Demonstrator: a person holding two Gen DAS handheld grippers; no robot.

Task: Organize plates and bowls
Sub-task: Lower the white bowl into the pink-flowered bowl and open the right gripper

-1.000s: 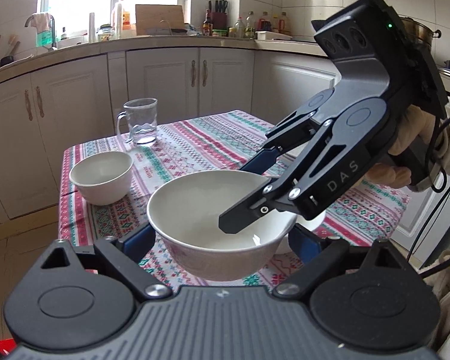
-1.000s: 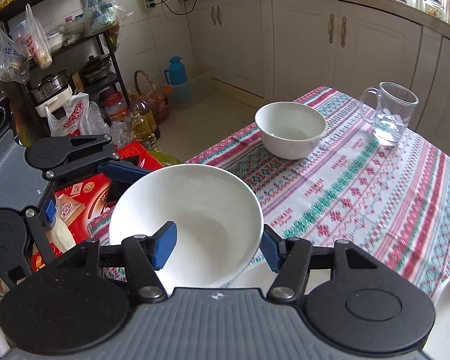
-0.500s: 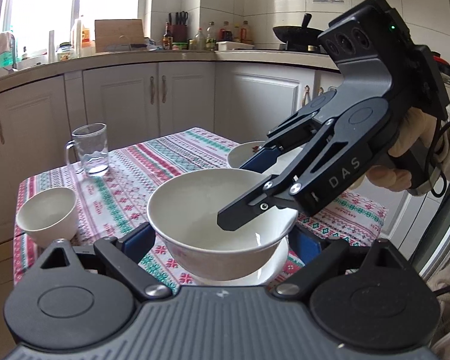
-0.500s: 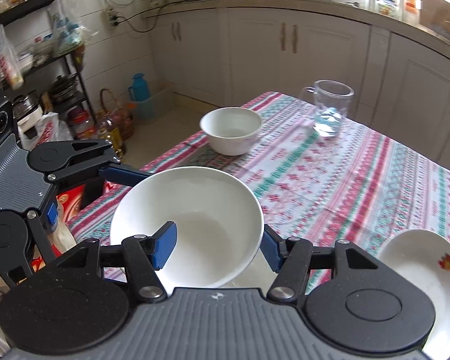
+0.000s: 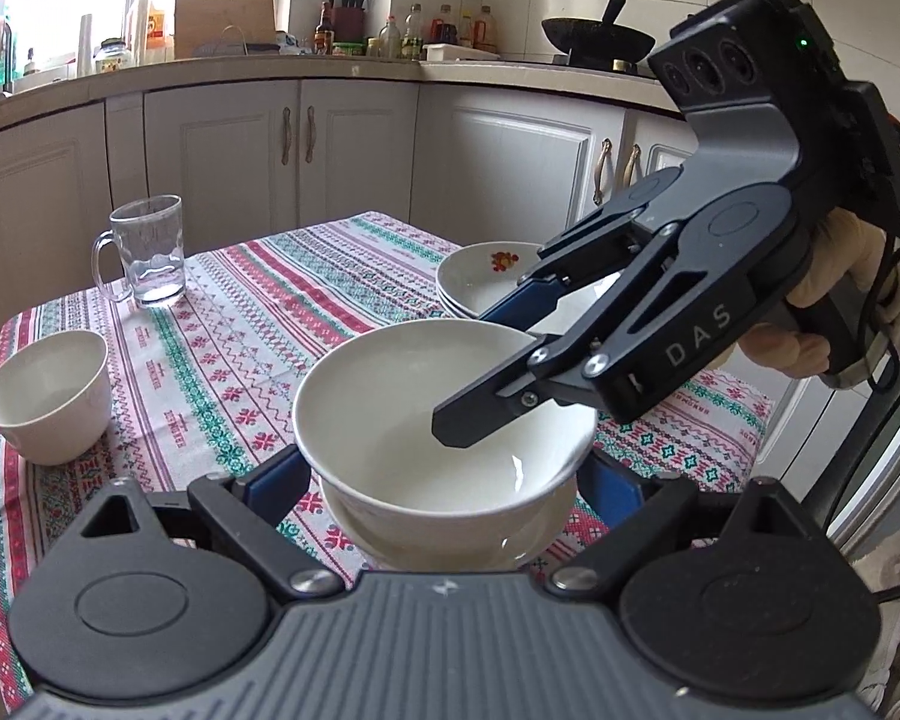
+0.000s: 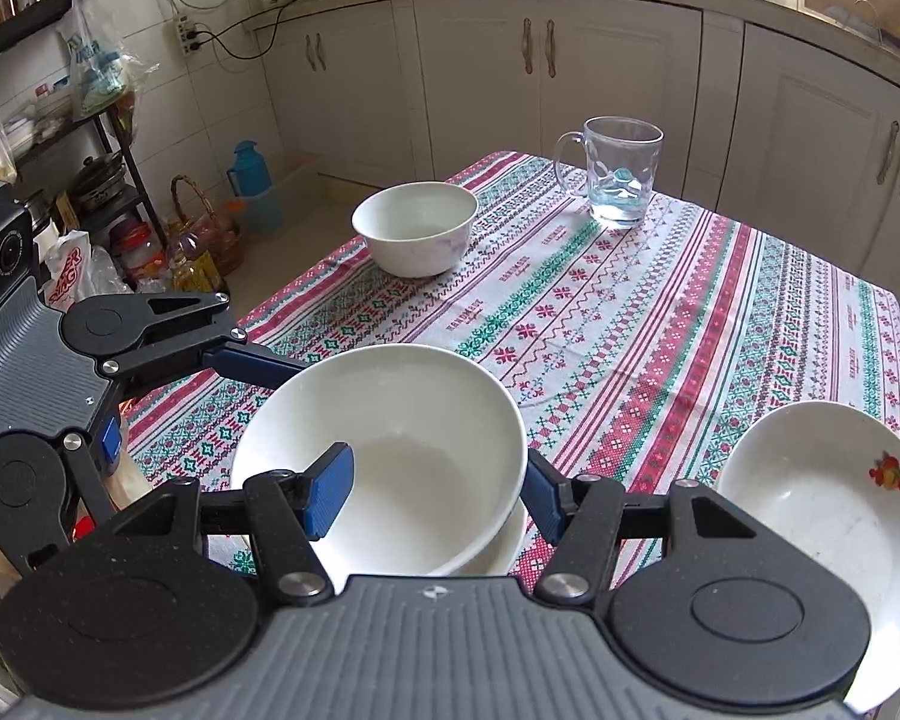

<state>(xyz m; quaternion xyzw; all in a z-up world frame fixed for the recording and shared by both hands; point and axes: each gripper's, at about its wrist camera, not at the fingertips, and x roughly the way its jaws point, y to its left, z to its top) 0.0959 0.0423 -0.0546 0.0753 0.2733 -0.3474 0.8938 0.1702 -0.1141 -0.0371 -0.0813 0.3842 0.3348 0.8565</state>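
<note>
Straddling the large white bowl point(image 5: 426, 420) from either side, the left gripper point(image 5: 444, 480) has its blue pads wide apart beside the bowl's walls, while the right gripper point(image 6: 435, 480) has one blue pad inside the bowl and one outside; whether it pinches the rim I cannot tell. Under the bowl sits a shallow white dish point(image 6: 498, 546), beyond the left gripper's fingers a stack of plates point(image 5: 480, 288), and off to its left a small bowl point(image 5: 45, 393) and a glass mug point(image 5: 147, 258) on the patterned tablecloth point(image 5: 258, 324).
</note>
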